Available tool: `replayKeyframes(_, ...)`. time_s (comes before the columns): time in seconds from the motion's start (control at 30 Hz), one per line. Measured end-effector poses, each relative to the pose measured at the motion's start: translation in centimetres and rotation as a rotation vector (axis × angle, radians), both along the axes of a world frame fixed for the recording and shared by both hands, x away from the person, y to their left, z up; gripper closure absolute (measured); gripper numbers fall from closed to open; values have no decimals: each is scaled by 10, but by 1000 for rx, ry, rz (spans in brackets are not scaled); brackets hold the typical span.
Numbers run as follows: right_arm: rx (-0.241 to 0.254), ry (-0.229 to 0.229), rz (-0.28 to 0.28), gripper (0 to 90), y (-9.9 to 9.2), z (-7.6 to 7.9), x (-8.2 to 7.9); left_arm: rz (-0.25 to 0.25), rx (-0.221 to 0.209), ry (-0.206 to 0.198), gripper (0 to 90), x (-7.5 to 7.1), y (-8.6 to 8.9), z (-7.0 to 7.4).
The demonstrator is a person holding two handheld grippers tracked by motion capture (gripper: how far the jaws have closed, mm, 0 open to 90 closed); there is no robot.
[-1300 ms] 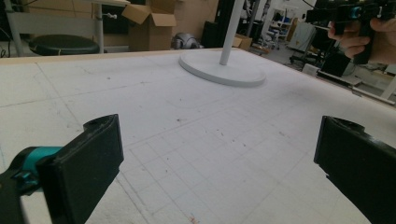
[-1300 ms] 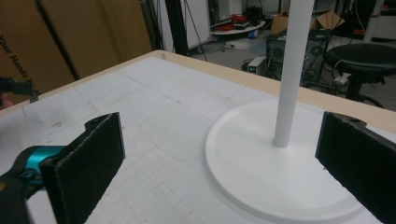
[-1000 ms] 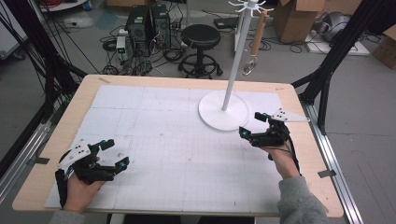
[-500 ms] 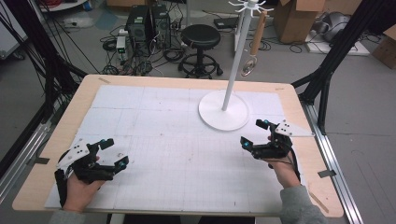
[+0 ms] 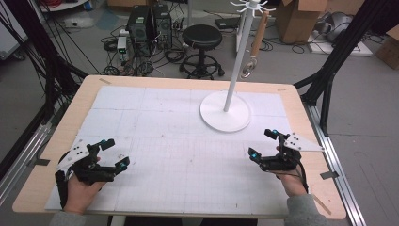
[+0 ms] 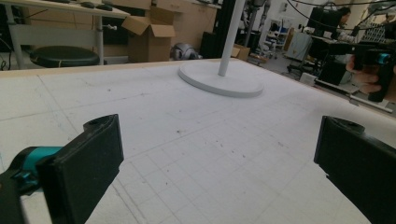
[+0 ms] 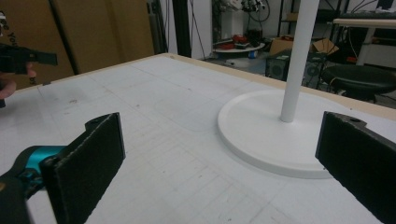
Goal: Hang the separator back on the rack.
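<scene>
A white stand with a round base (image 5: 225, 111) and a thin pole rises from the back right of the white gridded mat (image 5: 179, 141). A wooden-handled utensil (image 5: 254, 42) hangs from its hooked top. My left gripper (image 5: 116, 154) rests open near the front left corner, held by a hand, with nothing between its jaws. My right gripper (image 5: 261, 143) is open at the front right, a short way in front of the base. In the left gripper view my open left gripper (image 6: 219, 172) faces the base (image 6: 222, 79). In the right gripper view my right gripper (image 7: 219, 172) has the base (image 7: 271, 135) just ahead.
The mat lies on a wooden table (image 5: 301, 108) with black frame posts (image 5: 339, 52) at the right and left. Behind the table stand a black stool (image 5: 201, 40), computer towers (image 5: 146, 23) and cardboard boxes (image 5: 296, 19). Cables litter the floor.
My right gripper has drawn back from beside the stand's base toward the table's front right. The left gripper has barely moved.
</scene>
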State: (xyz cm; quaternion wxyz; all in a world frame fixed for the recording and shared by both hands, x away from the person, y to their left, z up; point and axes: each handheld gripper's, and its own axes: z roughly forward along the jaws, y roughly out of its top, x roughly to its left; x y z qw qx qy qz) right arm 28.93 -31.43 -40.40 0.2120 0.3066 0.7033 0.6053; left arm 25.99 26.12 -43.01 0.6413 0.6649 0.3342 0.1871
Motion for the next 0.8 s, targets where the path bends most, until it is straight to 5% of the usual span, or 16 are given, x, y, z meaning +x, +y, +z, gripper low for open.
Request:
replayKeyframes(0.57,-7,34,-62,5,-23,-16,-21,4,-2,-9,18,2,-2,0)
replayKeyframes(0.73,61,22,-53,5,-21,-17,-18,6,-1,-3,18,2,-1,0)
replayKeyframes(0.8,51,17,-44,5,-18,-18,-17,15,-5,-6,18,3,-1,0)
